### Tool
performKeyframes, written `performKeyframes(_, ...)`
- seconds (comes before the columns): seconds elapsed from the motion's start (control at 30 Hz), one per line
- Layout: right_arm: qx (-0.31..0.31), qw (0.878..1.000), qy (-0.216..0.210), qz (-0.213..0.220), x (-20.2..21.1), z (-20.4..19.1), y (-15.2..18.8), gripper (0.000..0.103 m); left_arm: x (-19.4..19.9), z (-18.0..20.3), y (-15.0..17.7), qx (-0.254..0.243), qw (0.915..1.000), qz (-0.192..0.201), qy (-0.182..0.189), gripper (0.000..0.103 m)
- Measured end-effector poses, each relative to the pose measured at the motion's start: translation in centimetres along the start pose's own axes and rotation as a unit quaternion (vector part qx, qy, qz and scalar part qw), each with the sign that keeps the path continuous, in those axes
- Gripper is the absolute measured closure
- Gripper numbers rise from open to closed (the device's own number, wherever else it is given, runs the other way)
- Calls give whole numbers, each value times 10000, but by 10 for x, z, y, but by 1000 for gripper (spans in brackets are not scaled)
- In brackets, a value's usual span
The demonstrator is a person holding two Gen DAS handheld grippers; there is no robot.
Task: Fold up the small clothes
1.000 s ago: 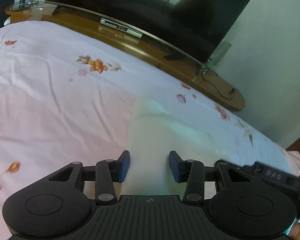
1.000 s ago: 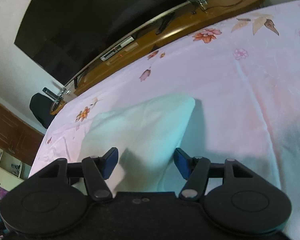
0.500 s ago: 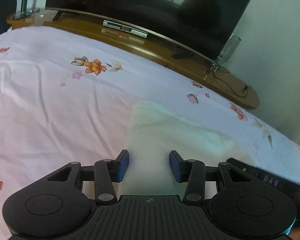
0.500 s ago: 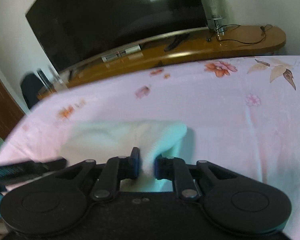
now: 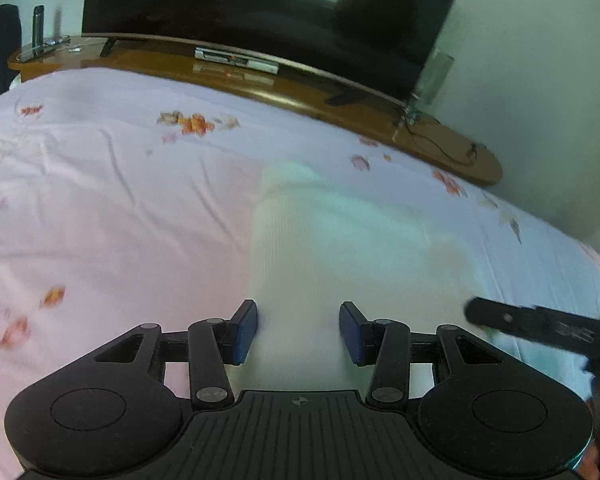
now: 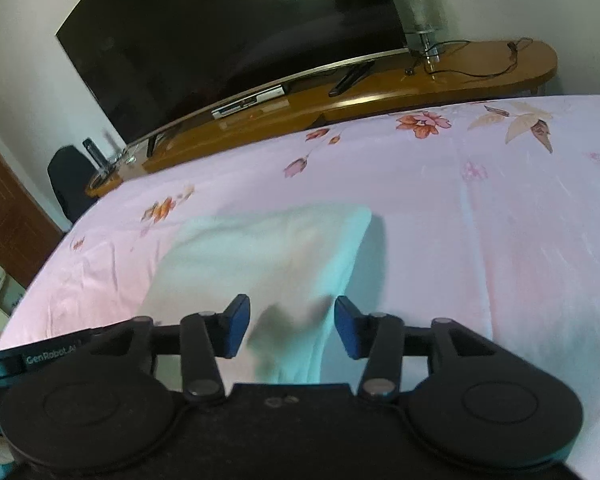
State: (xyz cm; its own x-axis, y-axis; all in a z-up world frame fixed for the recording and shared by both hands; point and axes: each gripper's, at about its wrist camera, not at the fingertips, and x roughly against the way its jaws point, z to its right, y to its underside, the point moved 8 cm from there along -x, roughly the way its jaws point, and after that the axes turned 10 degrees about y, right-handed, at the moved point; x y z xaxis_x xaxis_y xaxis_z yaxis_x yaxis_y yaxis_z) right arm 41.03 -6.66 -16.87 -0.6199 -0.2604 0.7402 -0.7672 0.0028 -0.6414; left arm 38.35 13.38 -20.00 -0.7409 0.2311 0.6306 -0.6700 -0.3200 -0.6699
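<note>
A white ribbed garment (image 5: 340, 248) lies folded on the pink floral bed sheet (image 5: 100, 220). My left gripper (image 5: 298, 332) straddles its near left end, with the blue pads apart and cloth lying between them; the left pad sits right at the cloth's edge. In the right wrist view the same garment (image 6: 268, 248) reaches forward from my right gripper (image 6: 288, 328). Its jaws are opening, and a raised fold of cloth stands loose between the pads without touching them. The right gripper's body (image 5: 540, 328) shows as a black bar at the garment's right side.
A wooden TV stand (image 5: 340, 108) runs along the far side of the bed, with a large dark television (image 5: 260, 8) and a set-top box on it. A glass lamp (image 6: 416, 4) and cables sit at its right end. A dark chair (image 6: 68, 180) stands at far left.
Half a second ago the right jaws were pinched on the garment's near edge; now they have parted and let it go. The left gripper kept its width and shifted sideways over the cloth.
</note>
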Motion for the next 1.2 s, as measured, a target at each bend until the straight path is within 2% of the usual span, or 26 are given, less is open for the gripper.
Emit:
performKeyframes(0.03,27,10000,74,-30,-1,1,4,73,2,1,7,-6,10000,-42,17,58)
performKeyframes(0.07,87,9997,206,-54,-4,3,9,75,2,1,14,-46,9999,-96,16,58)
performKeyframes(0.23,443,9964,716,90,-22,2,8,75,1,0,25,-66,9999,-104,-101,58)
performKeyframes(0.3,412,9964,734,24,-22,3,7,74,7,3,25,13,9998,-161,-98,58)
performKeyframes(0.4,299,9973,651,134,3,1,6,73,19,9,26,6,9999,-162,-24,58)
performKeyframes(0.53,364,9976,460,358,42,-11,20,73,27,15,34,-145,9996,-221,-89,58)
performKeyframes(0.63,482,9973,390,384,58,-20,36,73,31,20,41,-222,9994,-253,-127,58)
performKeyframes(0.77,601,9971,425,167,59,-24,64,79,30,21,51,-357,9986,-322,-234,58)
performKeyframes(0.87,838,9937,708,-225,44,-22,90,81,26,23,56,-513,9977,-309,-324,58)
performKeyframes(0.9,732,9947,661,-297,38,-18,96,82,27,24,57,-572,9972,-304,-361,58)
performKeyframes(1.0,586,9957,657,-279,39,-16,94,81,31,27,56,-639,9965,-328,-419,58)
performKeyframes(1.2,283,9979,560,-183,60,-12,94,76,50,28,62,-445,9980,-287,-341,56)
